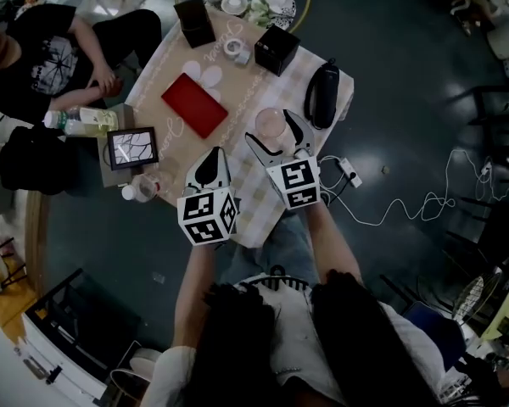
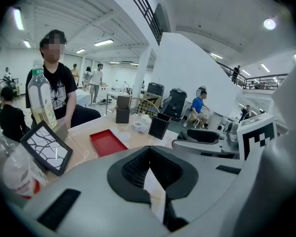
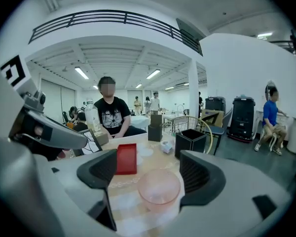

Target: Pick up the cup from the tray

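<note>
A translucent pink cup (image 1: 271, 127) stands upright on the checked tablecloth, right of the empty red tray (image 1: 193, 104). My right gripper (image 1: 270, 129) is open, one finger on either side of the cup. In the right gripper view the cup (image 3: 159, 186) sits low between the two dark pads (image 3: 201, 174), close to the right one, and the tray (image 3: 127, 158) lies beyond it. My left gripper (image 1: 212, 163) is shut and empty, over the table's near edge to the left of the cup. The left gripper view shows the red tray (image 2: 107, 142) ahead on its left.
Two black boxes (image 1: 194, 22) (image 1: 276, 49), a tape roll (image 1: 235, 49) and two round white lids (image 1: 202, 73) lie past the tray. A black bag (image 1: 322, 94) sits at the right edge. A picture frame (image 1: 132, 148), bottles (image 1: 78, 122) and a seated person (image 1: 42, 58) are at the left.
</note>
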`<state>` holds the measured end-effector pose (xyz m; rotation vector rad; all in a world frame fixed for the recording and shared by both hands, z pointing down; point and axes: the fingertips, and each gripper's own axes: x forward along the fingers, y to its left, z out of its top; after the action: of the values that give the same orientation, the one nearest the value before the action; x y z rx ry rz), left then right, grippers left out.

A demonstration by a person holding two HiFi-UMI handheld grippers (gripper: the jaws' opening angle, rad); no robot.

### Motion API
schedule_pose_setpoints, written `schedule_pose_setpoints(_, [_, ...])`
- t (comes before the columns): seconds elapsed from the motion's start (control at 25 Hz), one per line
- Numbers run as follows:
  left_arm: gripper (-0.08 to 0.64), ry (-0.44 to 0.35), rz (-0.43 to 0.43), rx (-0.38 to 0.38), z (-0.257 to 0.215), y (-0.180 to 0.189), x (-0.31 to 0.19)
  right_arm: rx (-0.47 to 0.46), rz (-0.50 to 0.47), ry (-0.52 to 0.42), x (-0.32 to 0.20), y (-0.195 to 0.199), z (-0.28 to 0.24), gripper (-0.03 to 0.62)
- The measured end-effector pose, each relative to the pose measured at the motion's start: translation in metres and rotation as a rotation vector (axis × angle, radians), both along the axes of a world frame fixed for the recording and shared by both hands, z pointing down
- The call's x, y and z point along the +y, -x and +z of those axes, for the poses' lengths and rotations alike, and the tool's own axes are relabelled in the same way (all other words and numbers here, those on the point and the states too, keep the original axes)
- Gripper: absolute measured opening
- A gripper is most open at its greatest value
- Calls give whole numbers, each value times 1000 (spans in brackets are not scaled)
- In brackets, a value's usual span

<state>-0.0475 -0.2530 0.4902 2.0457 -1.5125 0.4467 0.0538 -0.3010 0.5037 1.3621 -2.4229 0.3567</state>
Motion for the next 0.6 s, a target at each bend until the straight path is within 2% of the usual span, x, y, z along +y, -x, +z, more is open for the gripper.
schedule_pose_setpoints(0.24, [6, -51, 14, 2, -23, 1, 9, 5, 5, -31, 19, 6, -38, 393])
schedule_pose_setpoints(0.44, [6, -76, 28, 7, -38, 2, 24, 40, -17, 7, 50, 17, -46, 390])
schedule_pose_setpoints(0.52, [6, -80, 32, 4, -42, 5, 31, 43, -15, 15, 62, 21, -50, 358])
schedule_pose_setpoints(0.6, [6, -88, 40, 5, -46, 6, 35, 53, -2, 6, 70, 22, -55, 280])
